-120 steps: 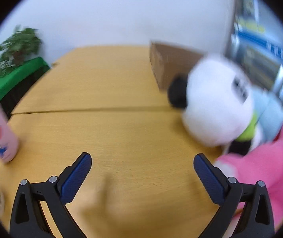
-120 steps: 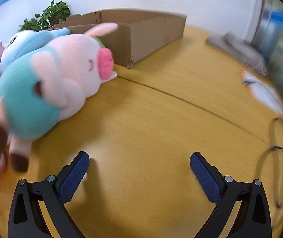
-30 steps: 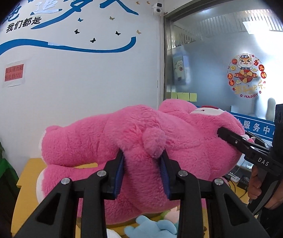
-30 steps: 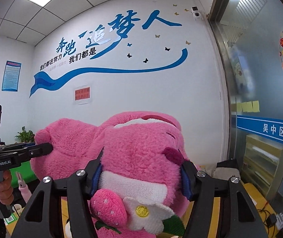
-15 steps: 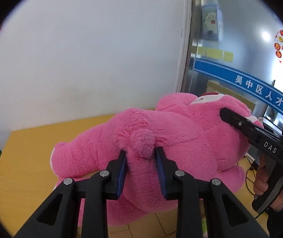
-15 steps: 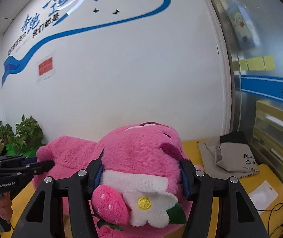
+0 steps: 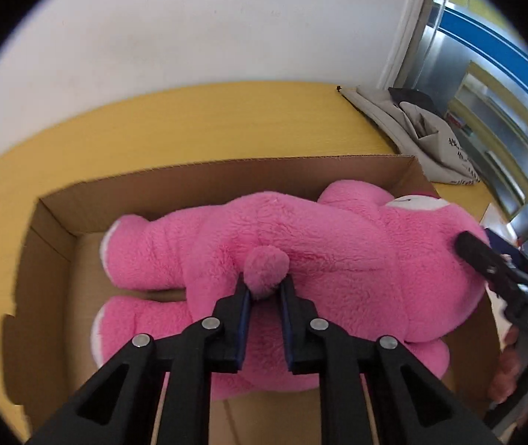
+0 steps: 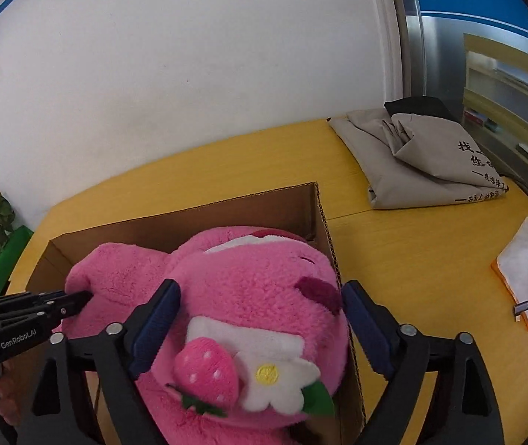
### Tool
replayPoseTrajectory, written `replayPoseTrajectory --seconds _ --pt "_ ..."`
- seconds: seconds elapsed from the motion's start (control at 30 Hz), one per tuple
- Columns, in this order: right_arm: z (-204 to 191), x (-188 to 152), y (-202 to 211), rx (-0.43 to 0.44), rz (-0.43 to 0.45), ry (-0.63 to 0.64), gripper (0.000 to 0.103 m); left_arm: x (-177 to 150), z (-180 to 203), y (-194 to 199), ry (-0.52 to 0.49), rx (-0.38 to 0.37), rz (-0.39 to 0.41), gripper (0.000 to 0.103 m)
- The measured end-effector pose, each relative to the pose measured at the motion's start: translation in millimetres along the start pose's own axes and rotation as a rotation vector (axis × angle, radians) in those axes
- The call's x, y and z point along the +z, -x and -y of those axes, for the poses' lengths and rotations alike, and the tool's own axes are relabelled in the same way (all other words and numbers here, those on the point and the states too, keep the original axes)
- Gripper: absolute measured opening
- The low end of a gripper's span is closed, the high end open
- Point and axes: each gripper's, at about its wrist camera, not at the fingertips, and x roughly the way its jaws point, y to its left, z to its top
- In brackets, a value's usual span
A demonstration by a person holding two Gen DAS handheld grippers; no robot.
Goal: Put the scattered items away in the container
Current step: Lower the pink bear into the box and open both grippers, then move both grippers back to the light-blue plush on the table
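Item: pink plush bear — a second ago held aloft, now lowered into the cardboard box, filling most of it. Right gripper opening, jaws clear of the head; left gripper closing, clamped on the tail. Fleecy, strawberry-and-flower trim. Placement nearly done.

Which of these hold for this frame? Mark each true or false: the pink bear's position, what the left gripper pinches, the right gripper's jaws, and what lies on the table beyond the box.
1. The pink plush bear lies inside the cardboard box. True.
2. The left gripper pinches the bear's ear. False: its closing jaws are on the bear's tail.
3. The right gripper clamps the bear's head. False: its jaws are opening, pads clear of the head.
4. A folded grey cloth bag lies on the table beyond the box. True.
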Motion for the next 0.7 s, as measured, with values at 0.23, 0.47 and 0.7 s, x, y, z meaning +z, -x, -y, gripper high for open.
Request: replayPoseTrajectory --seconds 0.23,0.47,0.7 --pt "-36.2 -60.9 74.7 0.187 -0.124 0.254 0.103 -50.7 -57.2 86.6 -0.049 0.089 -0.025 0.067" --pt "-23.8 -126.8 44.5 0.094 -0.376 0.265 0.099 -135.5 -122.6 65.6 0.107 0.114 -0.331 0.064" --pt "-5.6 -138.8 68.5 0.083 -0.345 0.298 0.098 -173.1 -107.5 86.3 0.110 0.020 -0.386 0.059"
